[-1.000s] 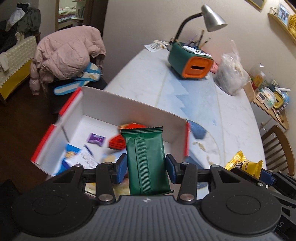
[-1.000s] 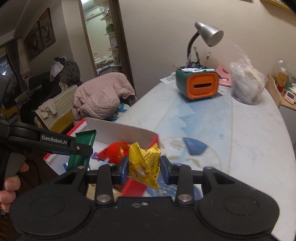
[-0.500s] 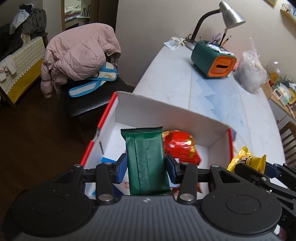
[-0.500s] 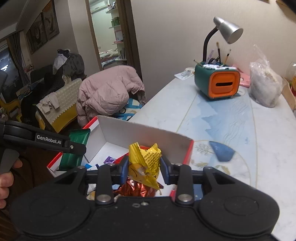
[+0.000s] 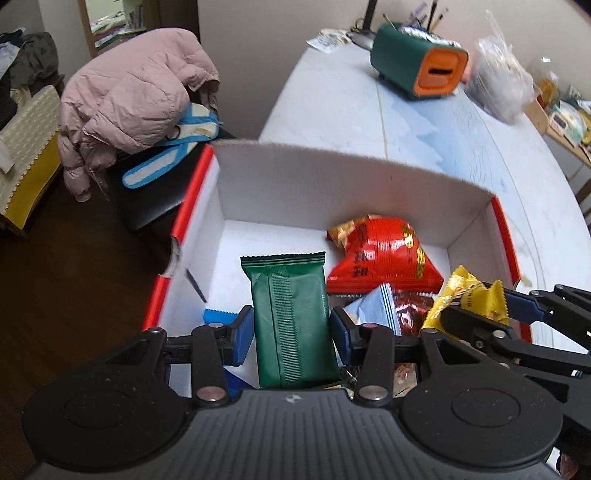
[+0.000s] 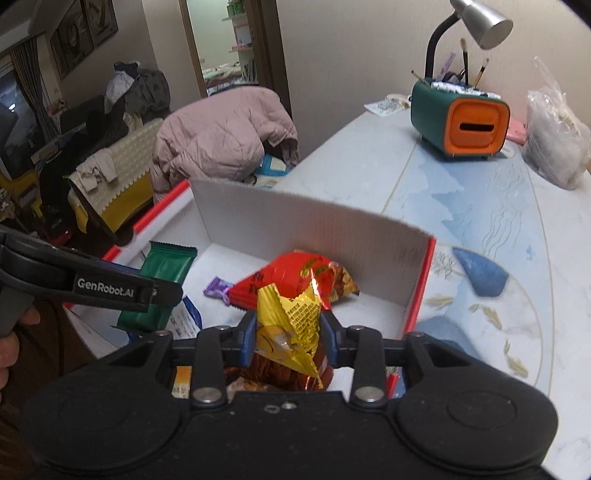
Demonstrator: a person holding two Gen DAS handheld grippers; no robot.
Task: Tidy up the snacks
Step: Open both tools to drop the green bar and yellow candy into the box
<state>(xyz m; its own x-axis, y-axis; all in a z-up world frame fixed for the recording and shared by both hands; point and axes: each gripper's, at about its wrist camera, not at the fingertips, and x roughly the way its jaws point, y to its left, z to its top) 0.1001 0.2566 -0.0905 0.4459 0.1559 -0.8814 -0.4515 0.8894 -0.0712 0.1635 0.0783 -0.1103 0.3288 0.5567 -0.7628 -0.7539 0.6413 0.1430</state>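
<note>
My left gripper (image 5: pixel 291 328) is shut on a dark green snack bar (image 5: pixel 290 317), held upright over the left part of a white box with red edges (image 5: pixel 332 181). The same green snack bar (image 6: pixel 162 280) shows at the left of the right wrist view. My right gripper (image 6: pixel 288 332) is shut on a crumpled yellow packet (image 6: pixel 291 328), over the box's near right part. The yellow packet (image 5: pixel 465 295) appears beside the left gripper. Inside the box lie a red snack bag (image 5: pixel 384 254), a small purple candy (image 6: pixel 216 286) and several other wrappers.
The box (image 6: pixel 295 221) stands at the near end of a pale marble-pattern table (image 6: pixel 480 206). Farther back are a green and orange pen holder (image 6: pixel 461 122), a desk lamp (image 6: pixel 480 22) and a plastic bag (image 6: pixel 554 144). A chair with a pink jacket (image 5: pixel 136 99) stands left of the table.
Both grippers have moved forward and down over the box with their snacks still held. The box now fills more of each view.
</note>
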